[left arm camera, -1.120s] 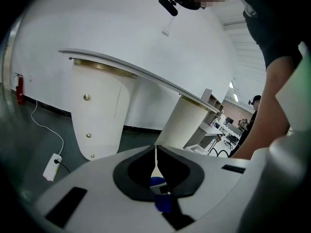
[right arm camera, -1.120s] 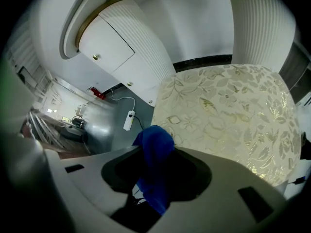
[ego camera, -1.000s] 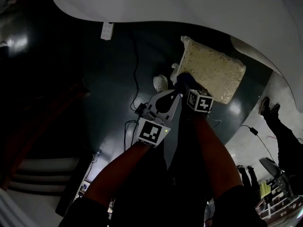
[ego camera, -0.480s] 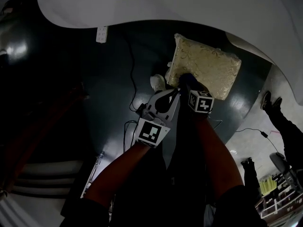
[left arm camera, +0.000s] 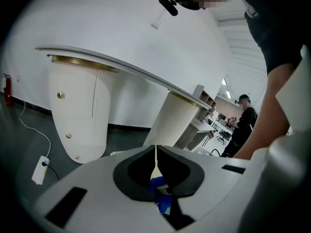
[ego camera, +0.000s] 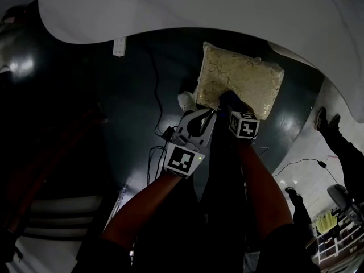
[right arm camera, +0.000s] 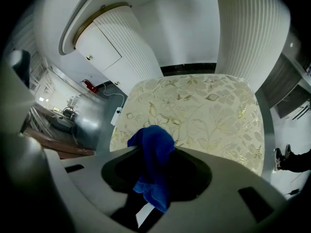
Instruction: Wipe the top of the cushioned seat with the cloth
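The cushioned seat (ego camera: pixel 239 79) has a cream top with a gold leaf pattern (right arm camera: pixel 194 110) and stands on the dark floor. My right gripper (right arm camera: pixel 153 147) is shut on a blue cloth (right arm camera: pixel 153 166), which bunches out past the jaws just over the seat's near edge. In the head view the right gripper (ego camera: pixel 227 102) reaches to that near edge. My left gripper (ego camera: pixel 209 114) is held beside it, left of the right one, with its jaws closed together and nothing between them (left arm camera: pixel 155 152). It points away at the white counter.
A white curved counter (ego camera: pixel 199 7) on ribbed pedestals (left arm camera: pixel 77 110) arcs over the seat. A power strip (ego camera: pixel 119 46) and black cable (ego camera: pixel 159 101) lie on the floor to the left. A white shoe (ego camera: pixel 186 101) sits by the seat. A person (ego camera: pixel 341 147) stands at right.
The seat has slid left and closer under my right gripper in the head view. Both grippers keep their pose, the cloth still clamped.
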